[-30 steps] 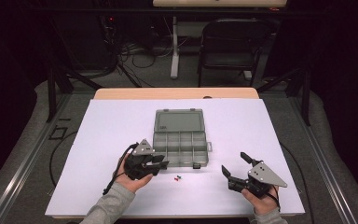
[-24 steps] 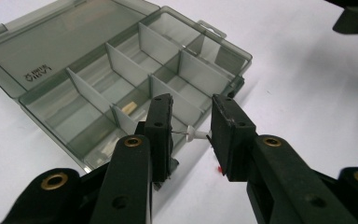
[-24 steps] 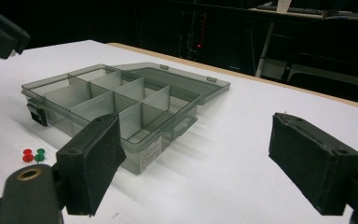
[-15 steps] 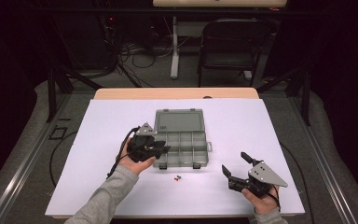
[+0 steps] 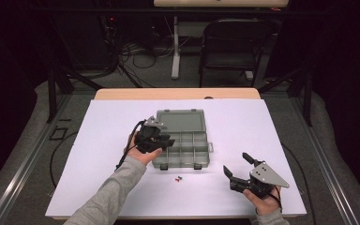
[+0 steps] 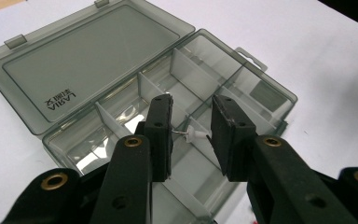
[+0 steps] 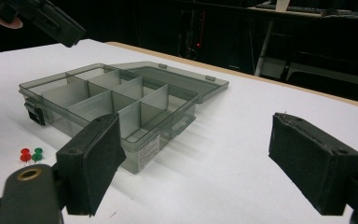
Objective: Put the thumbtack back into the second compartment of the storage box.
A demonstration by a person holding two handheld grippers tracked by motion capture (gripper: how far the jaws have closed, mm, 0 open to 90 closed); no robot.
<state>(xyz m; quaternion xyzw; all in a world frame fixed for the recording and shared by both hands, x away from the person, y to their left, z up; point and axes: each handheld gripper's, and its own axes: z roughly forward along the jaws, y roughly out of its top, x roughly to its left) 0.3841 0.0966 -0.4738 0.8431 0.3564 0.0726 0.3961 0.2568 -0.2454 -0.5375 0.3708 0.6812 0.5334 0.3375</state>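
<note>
A clear grey compartment box (image 5: 200,149) lies open mid-table, its lid (image 5: 180,120) flat behind it. My left gripper (image 5: 168,140) hovers over the box's left compartments. In the left gripper view it (image 6: 192,112) is shut on a white pushpin (image 6: 195,135), held crosswise with the metal tip against one pad and the head against the other. A red pushpin (image 7: 24,155) and a green pushpin (image 7: 38,154) lie on the white table in front of the box (image 7: 112,102). My right gripper (image 5: 235,161) rests at the front right with its jaws wide open (image 7: 196,135) and nothing between them.
The white sheet (image 5: 98,140) covers the table, and a wooden edge (image 5: 178,93) shows at the back. A black chair (image 5: 229,44) and cables stand beyond the table. A cable (image 5: 126,145) trails from the left gripper.
My left gripper has moved from the table in front of the box, near the loose pins, back and up over the box's left compartments. The right gripper has stayed still.
</note>
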